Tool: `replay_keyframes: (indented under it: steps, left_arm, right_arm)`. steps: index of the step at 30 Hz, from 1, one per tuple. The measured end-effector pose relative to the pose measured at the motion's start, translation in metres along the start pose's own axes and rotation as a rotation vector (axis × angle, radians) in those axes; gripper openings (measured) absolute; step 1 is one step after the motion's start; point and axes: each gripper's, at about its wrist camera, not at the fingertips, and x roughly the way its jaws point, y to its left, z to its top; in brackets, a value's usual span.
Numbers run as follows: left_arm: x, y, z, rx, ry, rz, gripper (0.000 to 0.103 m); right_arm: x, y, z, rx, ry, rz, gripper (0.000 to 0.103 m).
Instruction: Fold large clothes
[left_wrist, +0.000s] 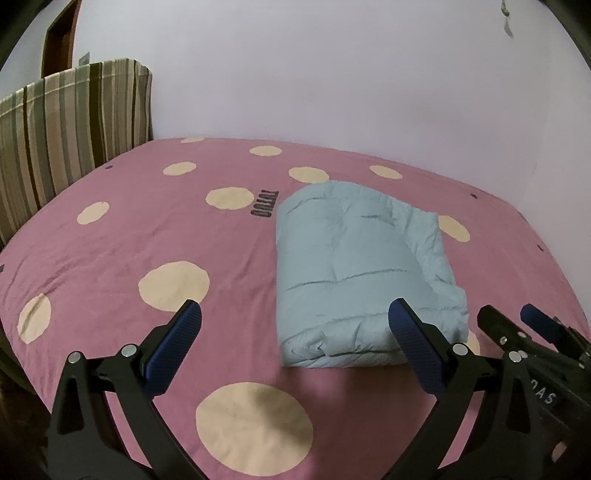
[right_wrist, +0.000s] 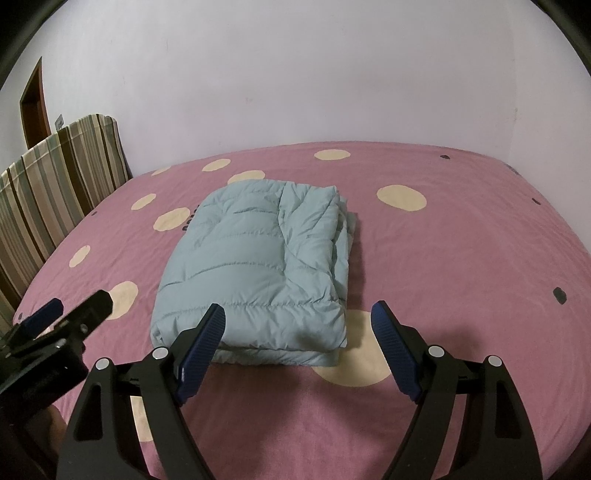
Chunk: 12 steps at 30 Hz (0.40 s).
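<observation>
Pale blue puffer jacket (right_wrist: 255, 273) already down to a chunky folded bundle, parked on the pink dotted bedsheet (left_wrist: 122, 236). Taking the jacket as the anchor for everything else.

Long axis running from the near fold line away toward the white wall (right_wrist: 295, 74), so the short, rolled end faces the grippers. Looser layered edges stacked along the jacket's right side, tidy fold on its left.

Left gripper (left_wrist: 295, 325) hovering just short of the jacket's near-left corner, jaws spread as wide as they go, nothing between them but sheet; right-hand pad overlapping the jacket's near edge in that view, though hard to say if actually touching. Right gripper (right_wrist: 299, 325) just in front of the jacket's near-right corner, jaws also spread and empty, left pad lined up over the near edge. Both angled down at the bundle, about equally near, one per corner. No grip on anything.

Looks pretty much finished, honestly. Maybe one last fold away from the near end, or just a tidy of those loose right-side layers. Either way, straight ahead and slightly down from both sets of jaws.

Striped cushion (left_wrist: 62, 125) standing well off to the jacket's far left, brown door (right_wrist: 35, 107) beyond it. Nothing in the way.
</observation>
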Motion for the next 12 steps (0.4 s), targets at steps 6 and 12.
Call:
replay_keyframes:
  steps: [6,12]
  left_arm:
    - [0.0019,0.0046,0.0019,-0.023,-0.012,0.018,0.101]
    - [0.0085,0.0037,0.0009,0.004,-0.006,0.025,0.101]
  right_arm:
    - [0.0022,-0.0008,0.0004,-0.004,0.006,0.002,0.080]
    - [0.0084,-0.0064,0.0006,-0.001,0.018,0.000,0.080]
